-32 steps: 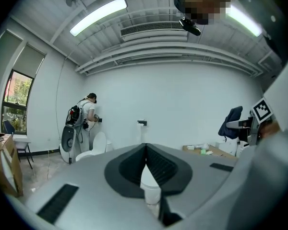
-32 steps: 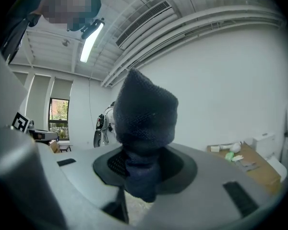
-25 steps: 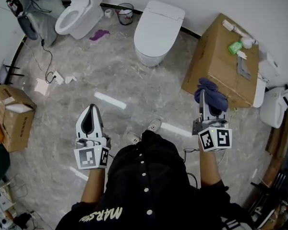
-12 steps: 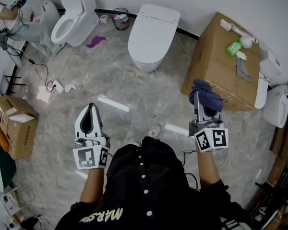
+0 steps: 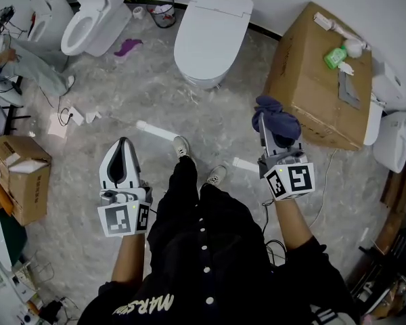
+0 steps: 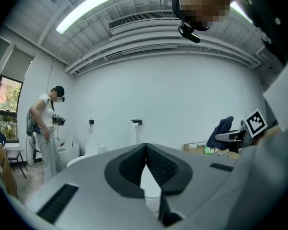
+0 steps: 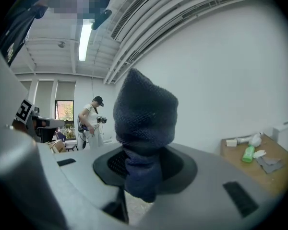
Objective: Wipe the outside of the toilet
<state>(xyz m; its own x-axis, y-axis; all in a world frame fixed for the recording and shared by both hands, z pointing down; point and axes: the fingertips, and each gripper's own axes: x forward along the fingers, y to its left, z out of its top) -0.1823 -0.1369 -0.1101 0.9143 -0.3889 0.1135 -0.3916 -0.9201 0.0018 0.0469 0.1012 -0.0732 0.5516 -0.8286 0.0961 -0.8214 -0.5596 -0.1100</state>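
The right gripper (image 5: pixel 264 124) pinches a dark blue cloth (image 5: pixel 279 117), well apart from the toilet (image 5: pixel 206 36) ahead and leftward. The left gripper (image 5: pixel 124 146) (pressed together, empty) hangs slightly farther from it.

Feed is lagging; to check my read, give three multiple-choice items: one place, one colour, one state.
1. The green plastic bottle stands on: A the floor; B the brown cardboard box; C a shelf.
2. The knitted cloth in the right gripper is: A white; B yellow; C dark blue.
3. The left gripper's jaws are: A shut, empty; B wide apart; C on a sponge.
B: the bottle sits atop the box. C: the right gripper view shows it. A: the tips meet, nothing between.
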